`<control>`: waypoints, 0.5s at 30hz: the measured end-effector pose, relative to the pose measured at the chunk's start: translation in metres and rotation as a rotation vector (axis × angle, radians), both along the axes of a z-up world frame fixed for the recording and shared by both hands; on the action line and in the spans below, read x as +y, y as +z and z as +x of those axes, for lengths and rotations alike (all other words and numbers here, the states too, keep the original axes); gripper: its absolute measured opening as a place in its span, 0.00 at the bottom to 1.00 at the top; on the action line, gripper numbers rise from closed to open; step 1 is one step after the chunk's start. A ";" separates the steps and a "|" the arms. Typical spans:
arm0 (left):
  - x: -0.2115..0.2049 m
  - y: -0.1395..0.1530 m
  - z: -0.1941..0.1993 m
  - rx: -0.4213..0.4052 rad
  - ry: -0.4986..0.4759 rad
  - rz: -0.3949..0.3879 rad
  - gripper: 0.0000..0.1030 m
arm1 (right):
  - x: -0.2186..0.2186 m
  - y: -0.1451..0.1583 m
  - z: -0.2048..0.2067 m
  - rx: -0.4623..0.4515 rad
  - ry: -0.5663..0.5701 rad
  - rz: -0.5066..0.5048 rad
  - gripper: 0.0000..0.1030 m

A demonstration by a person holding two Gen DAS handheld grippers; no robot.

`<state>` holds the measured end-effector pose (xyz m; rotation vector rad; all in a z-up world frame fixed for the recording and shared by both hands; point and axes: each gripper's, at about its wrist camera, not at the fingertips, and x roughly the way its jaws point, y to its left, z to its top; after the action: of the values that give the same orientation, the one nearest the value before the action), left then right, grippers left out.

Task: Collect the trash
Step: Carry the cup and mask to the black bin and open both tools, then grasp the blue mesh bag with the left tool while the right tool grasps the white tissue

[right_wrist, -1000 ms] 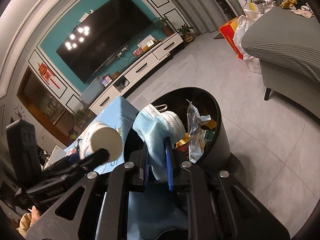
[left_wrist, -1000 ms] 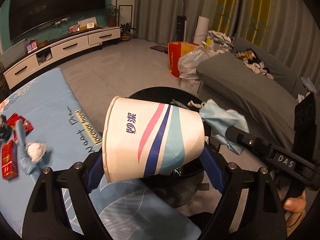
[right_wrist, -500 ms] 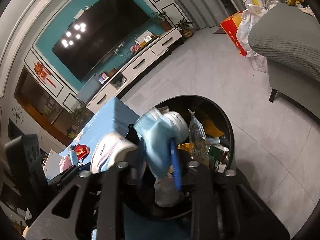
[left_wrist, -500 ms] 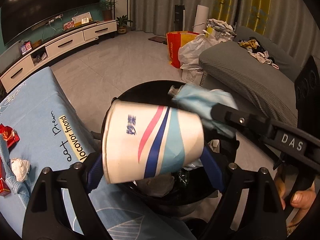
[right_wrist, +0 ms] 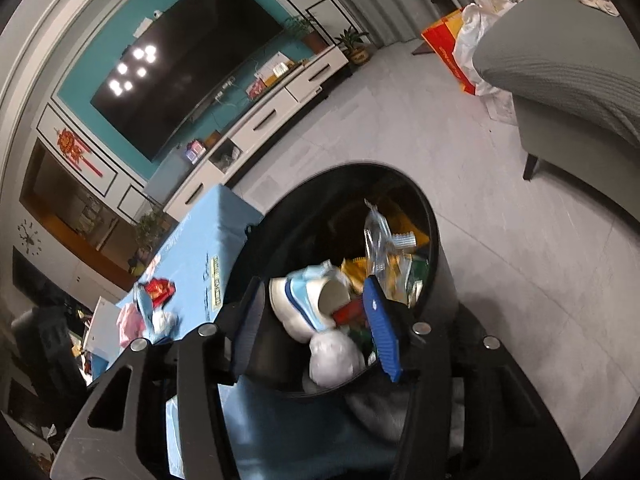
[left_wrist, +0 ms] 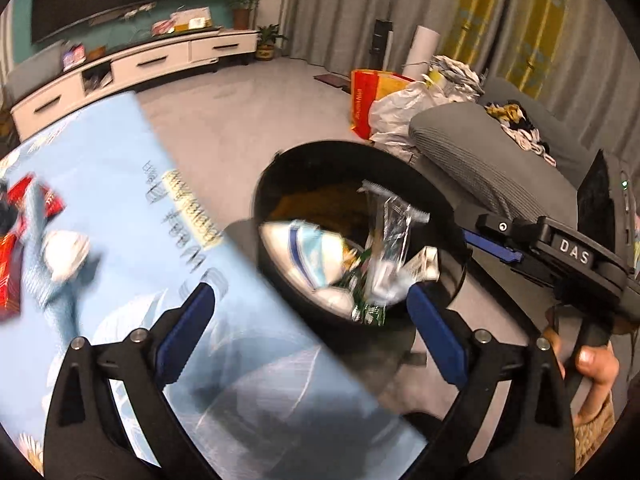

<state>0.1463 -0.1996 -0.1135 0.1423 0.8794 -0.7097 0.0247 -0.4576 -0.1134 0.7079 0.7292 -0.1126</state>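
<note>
Paper cup (left_wrist: 308,256) already down in the black trash bin (left_wrist: 280,168), lying on its side on the heap with its striped wall up and, in the right wrist view, its open mouth facing the camera (right_wrist: 316,300). Beside it in the bin: a clear plastic wrapper (left_wrist: 390,232) standing up out of the pile, a white crumpled wad (right_wrist: 334,360) near the front wall, green and yellow packets around them. No sure sight of a blue face mask among that heap; possibly the pale blue patch against the cup, cannot tell. Left gripper (left_wrist: 312,328) hovering above the bin's near rim, jaws opening and spread wide, nothing between the blue pads. Right gripper (right_wrist: 316,320) over the same bin, jaws opening to a middling gap, nothing pinched between them, only the bin's contents showing through. So, by the look of it, this drop done for both hands. Left to collect on the blue tablecloth (left_wrist: 132,200): red snack wrappers (left_wrist: 24,240) near the far left edge, a white crumpled tissue (left_wrist: 66,252) just beside them, a blue strip of something under both, blurred. More small items at that end in the right wrist view, including something pink (right_wrist: 130,322). Likely next: back to the table for those.
</note>
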 end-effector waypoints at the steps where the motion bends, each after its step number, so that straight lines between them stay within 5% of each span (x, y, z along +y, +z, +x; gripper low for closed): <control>1: 0.011 0.000 -0.003 0.006 0.015 -0.001 0.94 | 0.004 0.000 -0.001 0.005 0.008 -0.002 0.50; 15: 0.170 0.006 -0.007 0.025 0.396 -0.027 0.94 | 0.107 0.025 0.018 0.015 0.269 -0.053 0.50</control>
<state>0.1393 -0.0300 -0.1072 -0.0647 0.8888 -0.3538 0.0422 -0.3504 -0.0889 0.5536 0.8267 0.1085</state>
